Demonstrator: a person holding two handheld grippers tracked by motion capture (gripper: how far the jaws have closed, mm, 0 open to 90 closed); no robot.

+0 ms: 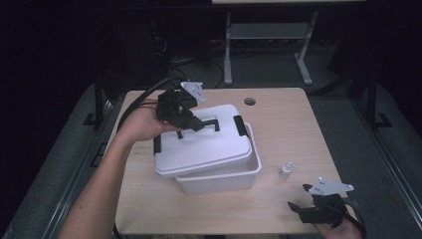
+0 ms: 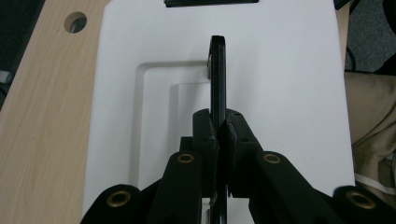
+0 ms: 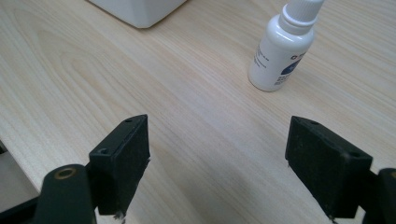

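A white plastic box (image 1: 219, 180) stands mid-table, and its white lid (image 1: 201, 144) hangs tilted over it, shifted to the left and clear of the rim. My left gripper (image 1: 191, 123) is shut on the lid's black handle (image 1: 211, 123). In the left gripper view the thin handle (image 2: 217, 74) runs up from between the pressed pads of the left gripper (image 2: 218, 133), over the lid's recessed top (image 2: 280, 70). Low at the table's front right, my right gripper (image 1: 298, 209) is open with nothing between its jaws. A small white dropper bottle (image 3: 280, 51) stands upright just beyond the right gripper (image 3: 217, 158).
The light wooden table (image 1: 298, 129) has a cable hole (image 1: 250, 101) near its far edge. The bottle (image 1: 285, 171) is right of the box. A corner of the box (image 3: 140, 9) shows at the top of the right gripper view. Metal desk legs (image 1: 228, 45) stand beyond the table.
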